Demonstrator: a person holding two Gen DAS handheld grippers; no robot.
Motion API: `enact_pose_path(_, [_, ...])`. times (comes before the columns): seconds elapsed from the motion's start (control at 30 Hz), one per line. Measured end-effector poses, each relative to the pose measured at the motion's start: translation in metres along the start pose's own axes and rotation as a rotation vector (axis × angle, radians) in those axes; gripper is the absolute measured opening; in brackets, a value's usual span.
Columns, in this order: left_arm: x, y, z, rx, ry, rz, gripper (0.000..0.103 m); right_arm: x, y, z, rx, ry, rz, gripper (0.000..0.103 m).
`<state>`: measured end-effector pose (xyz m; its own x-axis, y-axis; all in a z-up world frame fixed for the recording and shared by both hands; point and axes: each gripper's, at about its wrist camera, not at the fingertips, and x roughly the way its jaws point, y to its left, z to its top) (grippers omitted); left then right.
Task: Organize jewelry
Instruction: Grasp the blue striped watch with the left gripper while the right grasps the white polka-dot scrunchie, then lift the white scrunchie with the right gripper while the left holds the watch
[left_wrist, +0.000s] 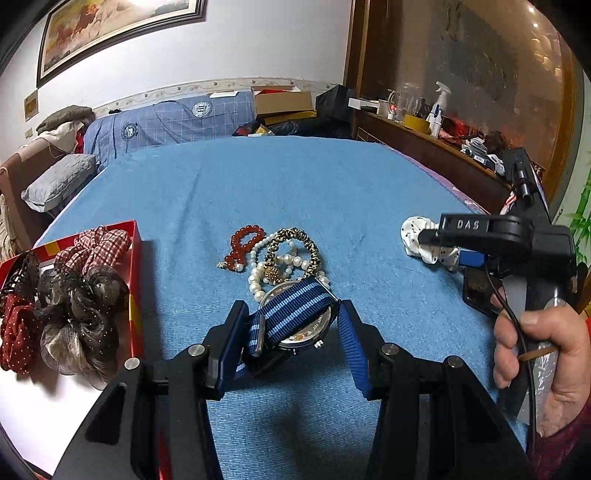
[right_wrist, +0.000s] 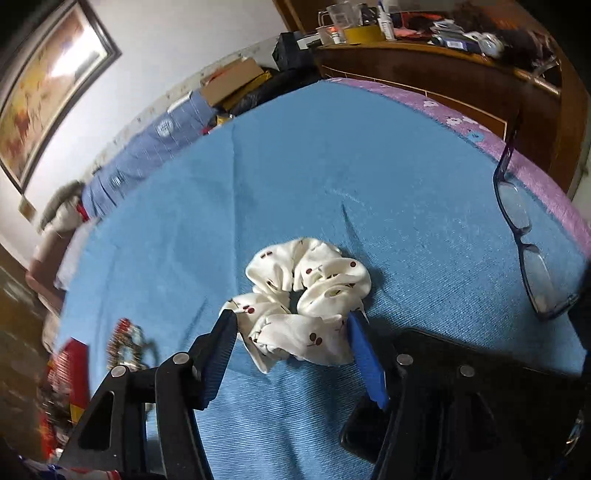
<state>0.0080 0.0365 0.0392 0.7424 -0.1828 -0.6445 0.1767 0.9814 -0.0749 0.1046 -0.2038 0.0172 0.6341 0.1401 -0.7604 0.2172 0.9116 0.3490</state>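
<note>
My left gripper (left_wrist: 291, 310) is shut on a watch (left_wrist: 310, 328) with a blue striped strap (left_wrist: 295, 314), just in front of a jewellery pile on the blue bedspread (left_wrist: 295, 192). In that pile lie a red bead bracelet (left_wrist: 243, 243), pearl strands (left_wrist: 258, 277) and a leopard-print band (left_wrist: 295, 240). A white cherry-print scrunchie (right_wrist: 306, 295) lies flat between the fingers of my right gripper (right_wrist: 291, 319), whose tips touch its edges without squeezing it. In the left wrist view the right gripper (left_wrist: 424, 236) sits over the same scrunchie (left_wrist: 413, 229), with a hand (left_wrist: 546, 354) on its handle.
A red box (left_wrist: 135, 258) at the left holds a checked scrunchie (left_wrist: 96, 247) and a dark mesh one (left_wrist: 85, 295). Blue-framed glasses (right_wrist: 524, 251) lie near the bed's purple edge (right_wrist: 535, 173). A wooden shelf (left_wrist: 443, 147) with bottles runs along the right. A pillow (left_wrist: 59, 181) lies at the far left.
</note>
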Motion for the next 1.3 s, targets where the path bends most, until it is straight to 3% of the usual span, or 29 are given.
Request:
enact_pose_path(0.07, [0.0, 0.0, 0.001, 0.0, -0.003, 0.006, 0.048, 0.004, 0.002, -0.003, -0.027, 0.02, 0.007, 0.032])
enact_pose_path(0.2, [-0.002, 0.002, 0.001, 0.001, -0.017, 0.027, 0.048, 0.004, 0.009, -0.005, -0.088, 0.01, 0.027, 0.015])
enact_pose_path(0.3, [-0.004, 0.003, 0.002, -0.001, -0.033, 0.051, 0.048, -0.01, 0.015, -0.009, -0.103, -0.034, 0.116, 0.014])
enact_pose_path(0.4, [-0.006, 0.008, 0.003, -0.015, -0.046, 0.063, 0.048, -0.04, 0.029, -0.015, -0.154, -0.147, 0.241, 0.015])
enact_pose_path(0.5, [-0.009, 0.013, 0.004, -0.029, -0.06, 0.075, 0.048, -0.069, 0.045, -0.026, -0.234, -0.258, 0.287, 0.015])
enact_pose_path(0.57, [-0.01, 0.014, 0.004, -0.034, -0.066, 0.086, 0.048, -0.078, 0.051, -0.033, -0.263, -0.282, 0.314, 0.015])
enact_pose_path(0.77, [-0.013, 0.015, 0.005, -0.031, -0.09, 0.129, 0.048, -0.079, 0.064, -0.044, -0.293, -0.244, 0.375, 0.015])
enact_pose_path(1.3, [-0.018, 0.006, 0.006, 0.004, -0.126, 0.166, 0.048, -0.075, 0.069, -0.044, -0.296, -0.229, 0.376, 0.015])
